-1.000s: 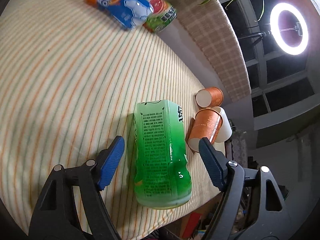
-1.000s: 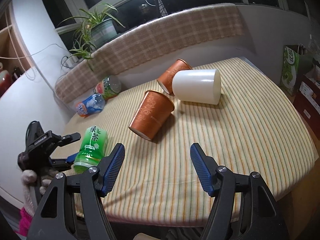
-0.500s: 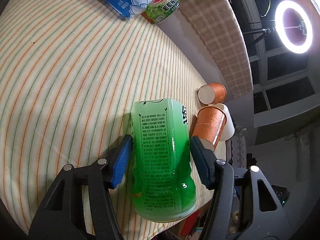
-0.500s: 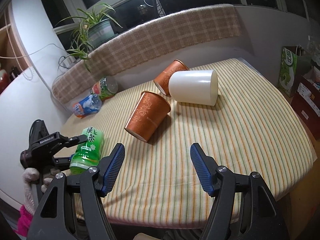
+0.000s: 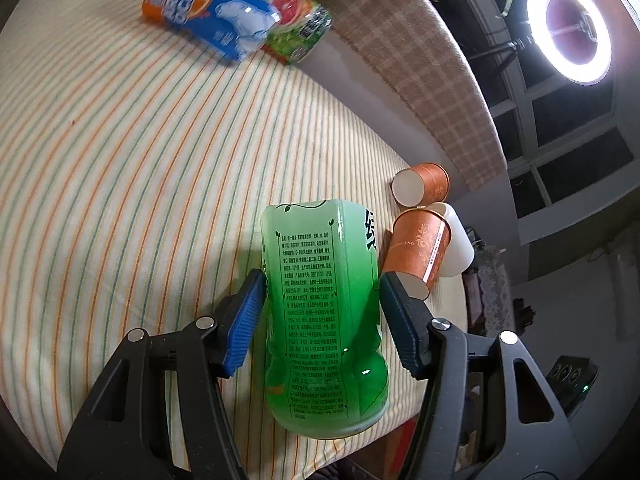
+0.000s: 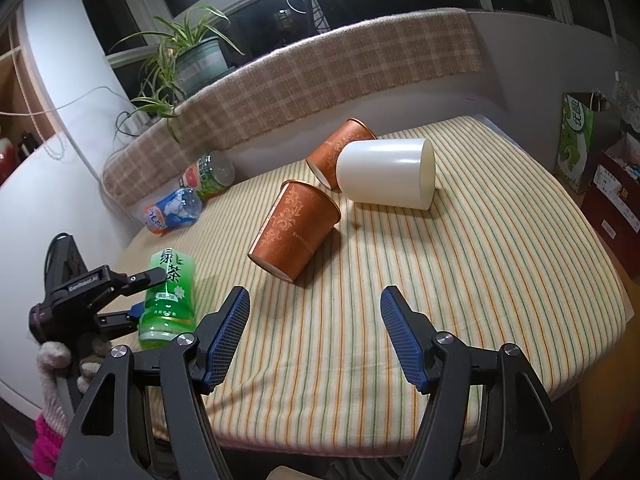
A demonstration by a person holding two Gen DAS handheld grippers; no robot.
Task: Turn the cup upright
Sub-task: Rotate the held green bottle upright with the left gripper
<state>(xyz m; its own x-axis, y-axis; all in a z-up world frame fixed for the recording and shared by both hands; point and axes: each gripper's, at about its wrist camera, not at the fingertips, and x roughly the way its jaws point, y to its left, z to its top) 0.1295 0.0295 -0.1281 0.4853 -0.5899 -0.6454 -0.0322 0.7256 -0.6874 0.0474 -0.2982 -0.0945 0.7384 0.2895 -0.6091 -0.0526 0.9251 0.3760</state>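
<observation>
Three cups lie on their sides on the striped tablecloth: a near orange cup (image 6: 294, 236), a far orange cup (image 6: 340, 148) and a white cup (image 6: 386, 174). They also show in the left wrist view: near orange cup (image 5: 418, 250), far orange cup (image 5: 420, 184), white cup (image 5: 458, 244). My left gripper (image 5: 320, 312) is shut on a green tea bottle (image 5: 324, 308) lying at the table's near-left edge; both pads press its sides. It shows in the right wrist view too (image 6: 136, 296), on the bottle (image 6: 170, 292). My right gripper (image 6: 314, 336) is open and empty above the cloth in front of the near orange cup.
A blue-orange bottle (image 5: 208, 20) and a green-red bottle (image 5: 296, 32) lie at the far left by the wall. A plaid-covered ledge (image 6: 320, 80) with a potted plant (image 6: 192, 60) runs behind the table. Boxes (image 6: 612, 200) stand past the right edge.
My left gripper closed its jaws from wide open onto the green bottle. The right gripper drew back slightly and stayed open.
</observation>
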